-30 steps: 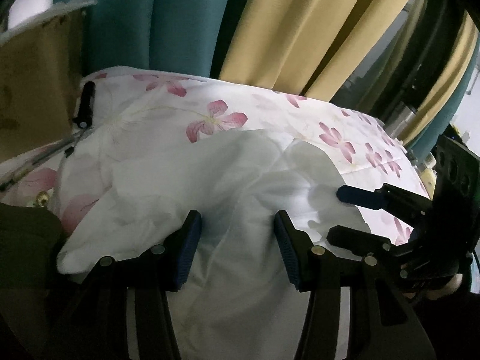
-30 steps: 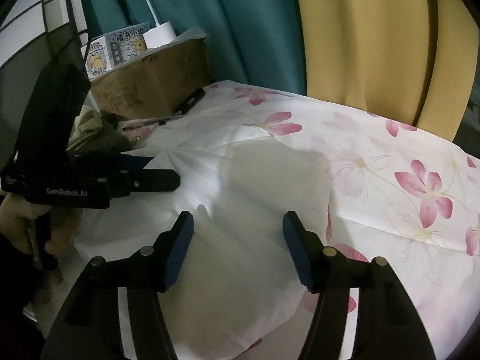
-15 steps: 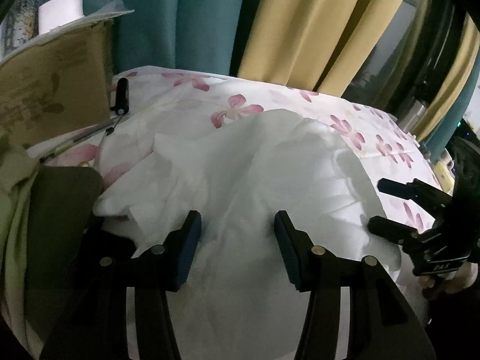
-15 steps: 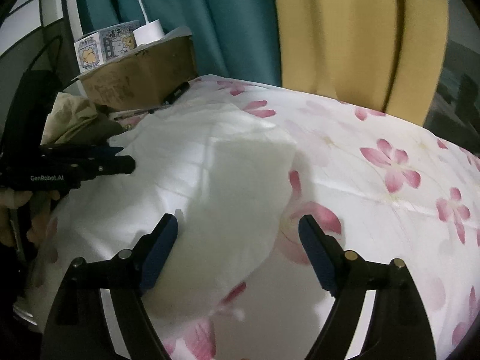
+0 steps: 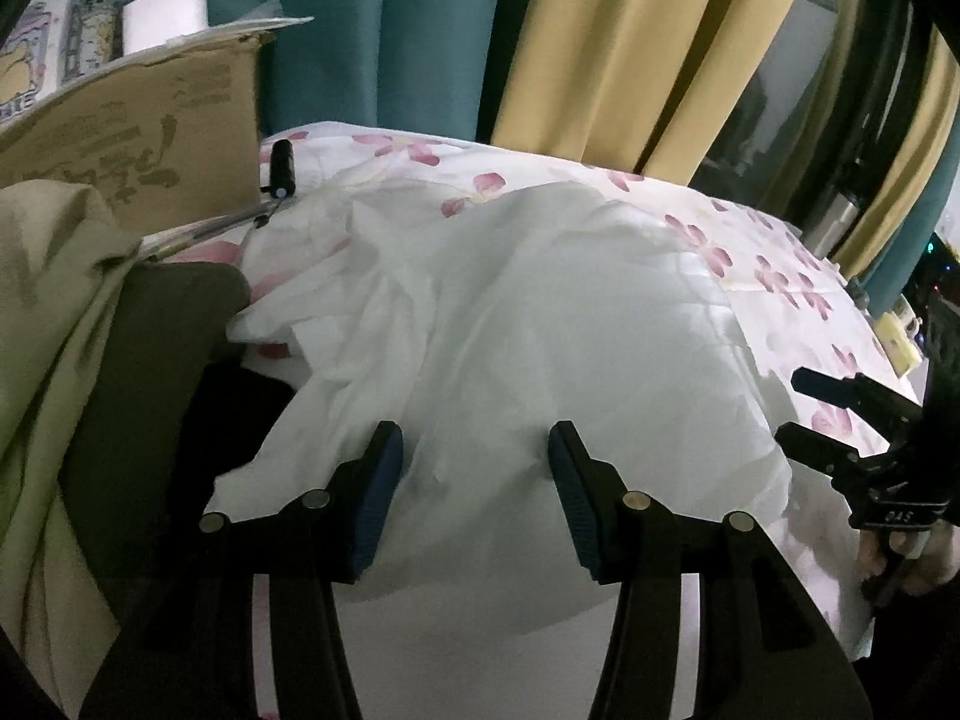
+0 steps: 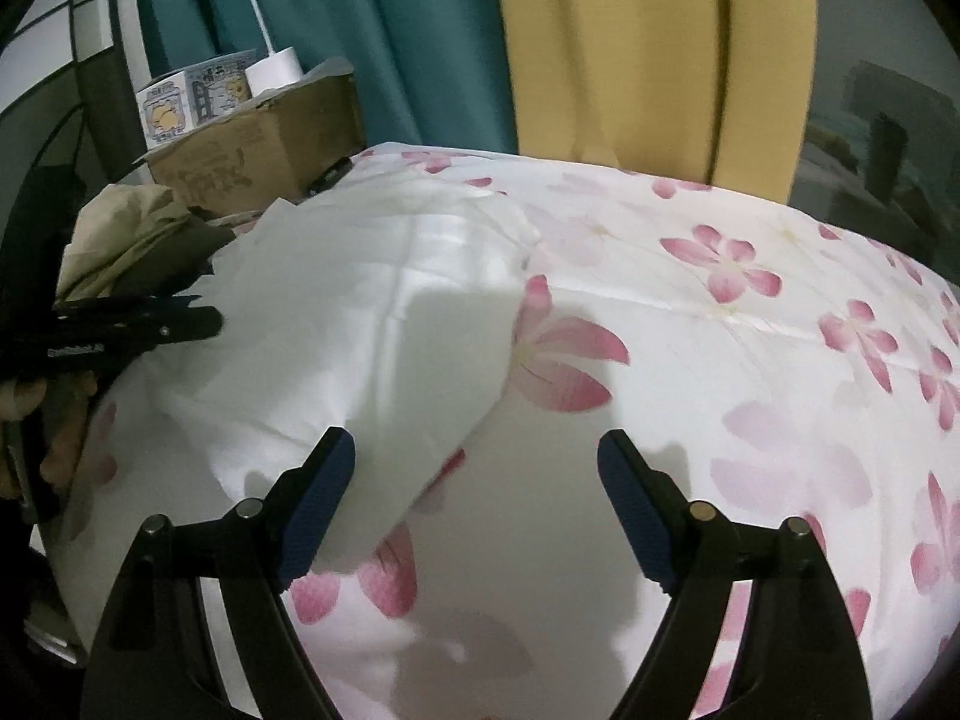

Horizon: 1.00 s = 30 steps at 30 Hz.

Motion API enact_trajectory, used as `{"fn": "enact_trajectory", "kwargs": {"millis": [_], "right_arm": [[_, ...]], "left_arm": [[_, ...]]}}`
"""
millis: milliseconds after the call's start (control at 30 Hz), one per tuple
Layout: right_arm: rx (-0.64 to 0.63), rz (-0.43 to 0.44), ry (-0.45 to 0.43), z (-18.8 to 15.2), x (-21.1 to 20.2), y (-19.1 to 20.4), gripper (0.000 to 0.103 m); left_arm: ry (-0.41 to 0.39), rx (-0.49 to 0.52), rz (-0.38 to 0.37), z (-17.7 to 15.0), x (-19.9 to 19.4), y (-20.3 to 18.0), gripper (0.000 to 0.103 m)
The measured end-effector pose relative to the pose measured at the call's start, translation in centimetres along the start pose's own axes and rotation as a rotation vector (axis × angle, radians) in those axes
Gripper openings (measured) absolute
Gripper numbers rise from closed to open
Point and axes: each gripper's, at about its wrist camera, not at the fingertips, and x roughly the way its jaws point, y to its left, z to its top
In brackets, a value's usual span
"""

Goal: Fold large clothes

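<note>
Nearest the lens in the left wrist view, the left tool [image 5: 474, 468] hangs over the white garment [image 5: 540, 330] with its 2 blue-padded fingers [image 5: 375, 498] apart and nothing clamped between them; the cloth lies below the gap. In the right wrist view the right tool [image 6: 474, 504] stands wider, its jaws having just been opening, with the garment's near right edge under its left finger [image 6: 315, 510] and only the bedcover below the rest of the gap; it grips nothing.

The white garment [image 6: 372, 312] lies on the bed's floral cover [image 6: 750, 360], rumpled on its left side and smoother on its right. Its long axis seems to run from the near edge of the bed away toward the curtains, though the near end is cut off behind the tools. Which part is collar, sleeve or hem is hard to make out.

To the left, an olive and dark heap of cloth [image 5: 72, 330] covers the bed's edge. Beyond it stand a cardboard box [image 5: 138, 138] and a black cylindrical thing [image 5: 282, 168], too small to identify. Farthest back hang teal curtains [image 5: 384, 30] and yellow curtains [image 5: 630, 42].
</note>
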Motion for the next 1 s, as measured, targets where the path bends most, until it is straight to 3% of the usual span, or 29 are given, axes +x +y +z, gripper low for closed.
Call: {"fn": "enact_trajectory", "kwargs": {"millis": [400, 833, 867, 967, 1000], "right_arm": [[0.050, -0.037, -0.007, -3.1, -2.8, -1.8, 0.083], [0.178, -0.078, -0.040, -6.5, -7.4, -6.0, 0.083], [0.189, -0.081, -0.040, -6.9, -7.8, -6.3, 0.084], [0.196, -0.110, -0.049, -7.7, -9.1, -7.0, 0.101], [0.199, -0.119, -0.055, -8.0, -9.7, -7.3, 0.102]], "left_arm": [[-0.080, 0.003, 0.013, -2.3, -3.6, -1.8, 0.054], [-0.083, 0.109, -0.090, -3.3, -4.7, -8.6, 0.054], [-0.079, 0.121, -0.102, -3.4, -4.6, -9.4, 0.054], [-0.070, 0.138, -0.122, -3.5, -4.1, -11.0, 0.054], [-0.069, 0.142, -0.130, -3.6, -4.0, -11.6, 0.054]]}}
